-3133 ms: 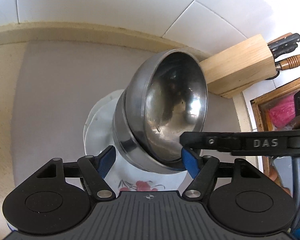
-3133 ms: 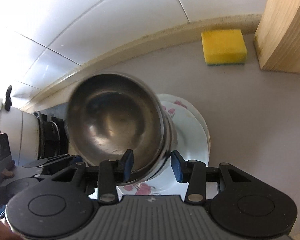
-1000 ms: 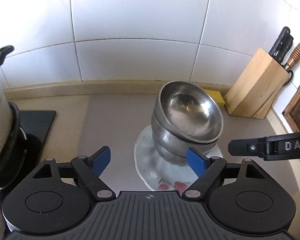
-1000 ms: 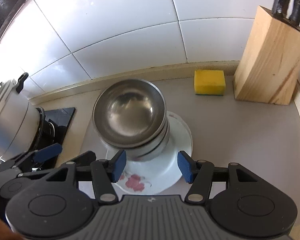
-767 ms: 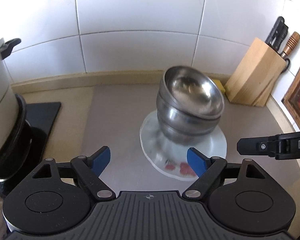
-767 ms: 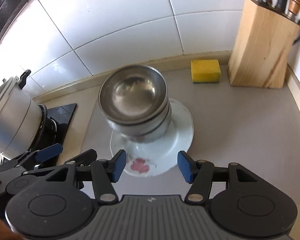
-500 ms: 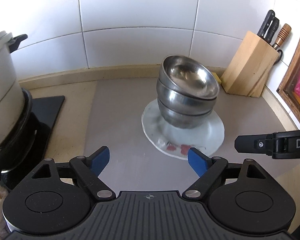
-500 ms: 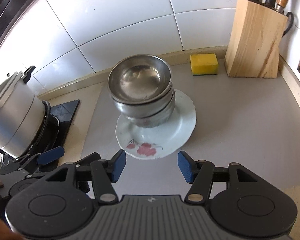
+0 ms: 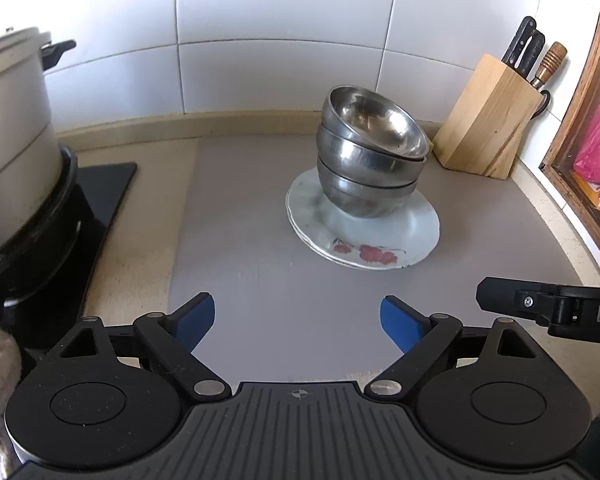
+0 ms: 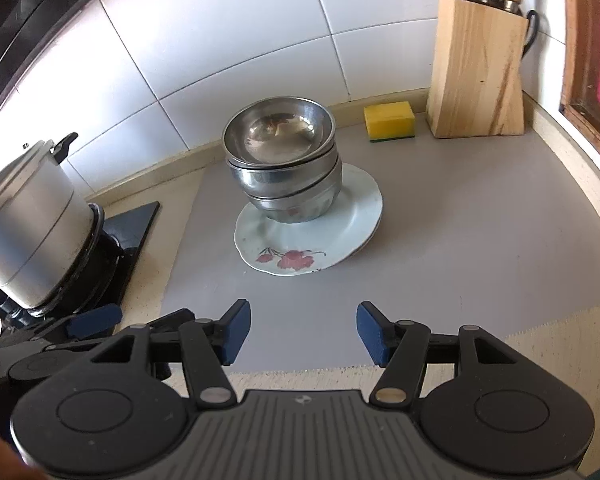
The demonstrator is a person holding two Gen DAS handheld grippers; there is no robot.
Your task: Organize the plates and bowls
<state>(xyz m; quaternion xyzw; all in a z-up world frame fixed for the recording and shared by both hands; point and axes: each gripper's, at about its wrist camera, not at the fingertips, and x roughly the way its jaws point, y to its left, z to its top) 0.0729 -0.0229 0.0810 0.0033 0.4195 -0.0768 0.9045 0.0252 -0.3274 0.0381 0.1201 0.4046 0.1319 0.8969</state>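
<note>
— What are your jaws doing?

— My left gripper [image 9: 297,326] is standing wide and its jaws are opening further, with nothing between the blue pads [image 9: 398,322] but bare grey counter mat [image 9: 240,240]. My right gripper [image 10: 303,332] is sitting at a middling gap, also empty, its pads [image 10: 370,332] hanging over the near edge of the same mat.

— And the dishes?

— The stack of steel bowls [image 10: 282,164] is sitting nested on the white floral plate [image 10: 312,240], out in front of both grippers and well apart from them. I am counting three bowls; the top one is leaning slightly off level in the left view [image 9: 374,128]. There seems to be a second plate rim showing under the first, though I cannot tell for sure.

— What is around them?

— A wooden knife block [image 10: 476,76] is standing at the back right, with a yellow sponge [image 10: 390,121] just beside it. A lidded metal pot [image 10: 28,232] is resting on the black stove [image 10: 134,228] off to the left.
</note>
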